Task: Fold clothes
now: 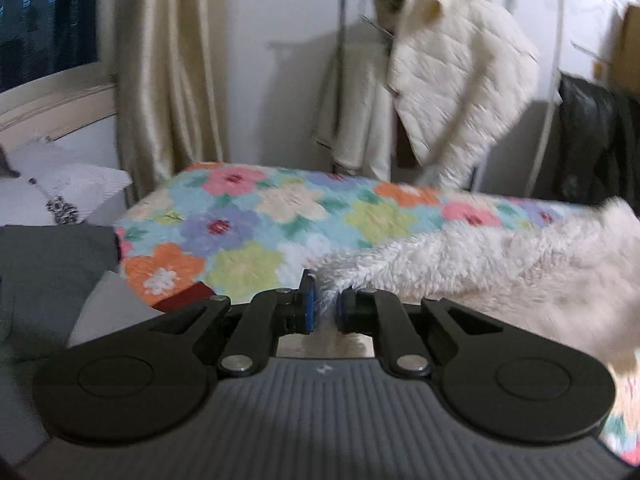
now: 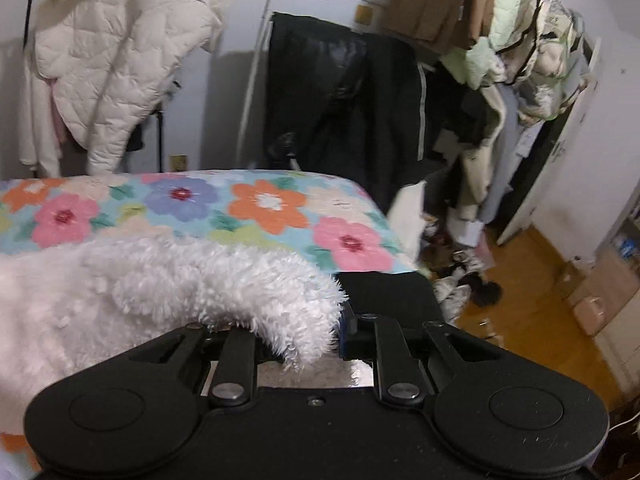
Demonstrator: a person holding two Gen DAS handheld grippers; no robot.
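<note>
Pillows point(image 1: 76, 188) and a grey blanket point(image 1: 48, 264) sit at the far left of the left wrist view, beside the floral quilt point(image 1: 248, 224) on which the white fleece garment point(image 1: 500, 264) lies stretched, its shaggy edge pinched between the nearly closed blue pads of the left gripper point(image 1: 325, 304). Further right, in the right wrist view, the same fleece garment point(image 2: 168, 288) drapes over the right gripper point(image 2: 308, 332), whose jaws are drawn close on a fluffy corner with one finger buried in pile. Behind the quilt point(image 2: 272, 204) hang a cream quilted jacket point(image 2: 116, 52), a black garment point(image 2: 344, 108) and a crowded clothes rack point(image 2: 516, 40).
</note>
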